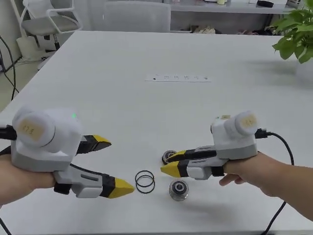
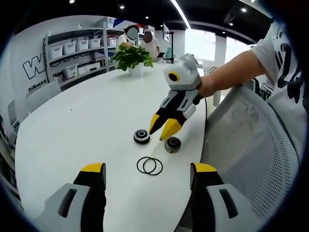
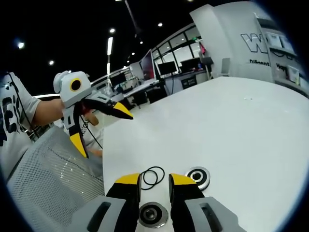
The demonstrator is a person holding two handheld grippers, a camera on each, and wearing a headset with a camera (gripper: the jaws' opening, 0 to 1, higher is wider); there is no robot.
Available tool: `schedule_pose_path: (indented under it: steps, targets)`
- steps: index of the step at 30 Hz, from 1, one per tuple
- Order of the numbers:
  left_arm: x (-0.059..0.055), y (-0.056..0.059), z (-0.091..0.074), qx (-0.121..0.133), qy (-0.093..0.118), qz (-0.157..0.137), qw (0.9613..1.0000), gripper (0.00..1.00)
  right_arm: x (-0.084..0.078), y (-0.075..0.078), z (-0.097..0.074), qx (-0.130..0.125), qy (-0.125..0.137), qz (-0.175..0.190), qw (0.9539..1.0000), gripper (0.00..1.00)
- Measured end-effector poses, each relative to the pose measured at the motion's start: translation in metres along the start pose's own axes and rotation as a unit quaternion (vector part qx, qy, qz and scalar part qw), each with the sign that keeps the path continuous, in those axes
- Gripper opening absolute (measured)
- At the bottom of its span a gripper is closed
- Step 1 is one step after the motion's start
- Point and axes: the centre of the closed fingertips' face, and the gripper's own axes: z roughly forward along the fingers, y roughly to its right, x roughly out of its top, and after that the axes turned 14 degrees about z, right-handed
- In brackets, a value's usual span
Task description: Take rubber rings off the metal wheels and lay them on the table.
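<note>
Two thin black rubber rings [image 1: 145,181] lie overlapping on the white table [image 1: 146,107], between my two grippers. A shiny metal wheel [image 1: 178,189] lies flat just right of them. A second wheel [image 1: 168,156], dark at its rim, is partly hidden behind the right gripper's upper jaw. My right gripper [image 1: 167,163] hovers over the two wheels, jaws a little apart and empty; in its own view the near wheel [image 3: 152,214] lies below the gap and the rings [image 3: 152,176] just ahead. My left gripper [image 1: 115,165] is wide open left of the rings [image 2: 149,166], holding nothing.
A white label strip [image 1: 177,78] lies mid-table. A potted plant [image 1: 296,36] stands at the far right and a chair [image 1: 49,19] beyond the far left corner. A cable [image 1: 286,152] trails from the right gripper. A mesh chair back [image 2: 251,145] is beside the table's near edge.
</note>
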Motion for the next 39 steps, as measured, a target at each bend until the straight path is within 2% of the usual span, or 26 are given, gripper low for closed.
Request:
schedule_pose_path:
  steps: [5,18,31,39]
  targets:
    - [0.005,-0.002,0.005,-0.007,0.001,0.005,1.0000,0.69,0.006,0.007,-0.011,-0.010,0.016,0.001,0.9998,0.21]
    - [0.012,-0.011,0.017,-0.014,0.006,0.001,0.9999,0.68,0.012,0.025,-0.031,-0.039,0.031,-0.013,0.9987,0.25]
    - [0.017,-0.022,0.030,-0.021,0.007,0.008,0.9997,0.66,0.010,0.041,-0.038,-0.062,0.027,-0.033,0.9971,0.28]
    - [0.017,-0.026,0.040,-0.027,0.004,0.015,0.9995,0.65,0.009,0.047,-0.037,-0.068,0.020,-0.044,0.9965,0.29]
